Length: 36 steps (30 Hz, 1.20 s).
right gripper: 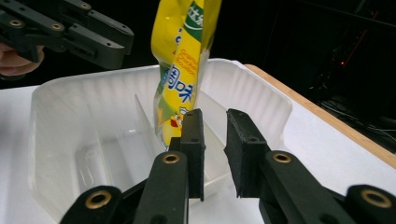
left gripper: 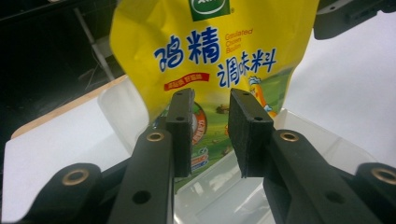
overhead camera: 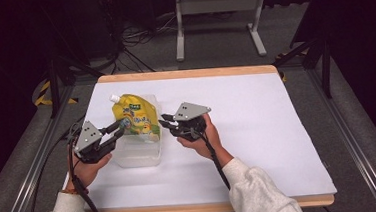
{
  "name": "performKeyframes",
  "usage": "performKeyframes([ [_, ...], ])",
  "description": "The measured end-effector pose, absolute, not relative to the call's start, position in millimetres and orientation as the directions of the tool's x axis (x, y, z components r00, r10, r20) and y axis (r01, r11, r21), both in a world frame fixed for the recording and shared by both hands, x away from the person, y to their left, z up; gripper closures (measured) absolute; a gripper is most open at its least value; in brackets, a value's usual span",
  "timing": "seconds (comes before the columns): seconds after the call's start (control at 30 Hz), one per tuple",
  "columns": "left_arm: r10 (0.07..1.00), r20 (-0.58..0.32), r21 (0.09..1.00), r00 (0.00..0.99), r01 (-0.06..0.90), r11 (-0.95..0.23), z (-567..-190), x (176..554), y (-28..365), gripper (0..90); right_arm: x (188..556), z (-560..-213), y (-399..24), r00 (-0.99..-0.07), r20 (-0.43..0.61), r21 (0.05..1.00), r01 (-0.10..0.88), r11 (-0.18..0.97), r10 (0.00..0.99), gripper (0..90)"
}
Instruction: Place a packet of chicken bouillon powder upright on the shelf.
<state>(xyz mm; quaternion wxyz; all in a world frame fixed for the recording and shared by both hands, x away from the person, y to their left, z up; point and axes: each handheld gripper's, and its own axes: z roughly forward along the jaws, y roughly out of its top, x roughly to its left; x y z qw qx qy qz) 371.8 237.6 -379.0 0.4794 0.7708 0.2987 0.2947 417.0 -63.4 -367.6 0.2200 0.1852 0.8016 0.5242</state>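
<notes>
Pouch (overhead camera: 134, 117) stands in the tub (overhead camera: 139, 157), soft and floppy, best pinched at a flat edge; left hand-held gripper (overhead camera: 119, 128) parted beside it, right hand-held gripper (overhead camera: 165, 122) open, empty.

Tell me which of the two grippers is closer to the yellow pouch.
The left gripper: its jaws reach to the yellow pouch standing in the clear tray, with no grip showing. The right gripper sits outside the tray's right wall.

a table (overhead camera: 258, 131) with a white top and a wooden edge along its far and near sides carries a clear plastic tray (overhead camera: 138, 157), which lies directly on it at the left, toward the near side.
</notes>
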Motion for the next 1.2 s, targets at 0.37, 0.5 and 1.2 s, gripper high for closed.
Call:
performKeyframes([
  [0.37,0.729,0.159,0.913,0.666,0.182,-0.366,-379,363,227,61.8,414,-361,-75,-0.82,-0.188,0.911,0.059,0.407,0.541,77.2],
  [0.5,0.723,0.156,0.909,0.672,0.189,-0.372,-379,361,225,58.0,412,-360,-81,-0.811,-0.207,0.9,0.061,0.432,0.548,75.5],
  [1.2,0.706,0.198,0.893,0.68,0.171,-0.415,-381,345,204,37.1,406,-360,-114,-0.786,-0.236,0.871,0.09,0.483,0.572,65.7],
])
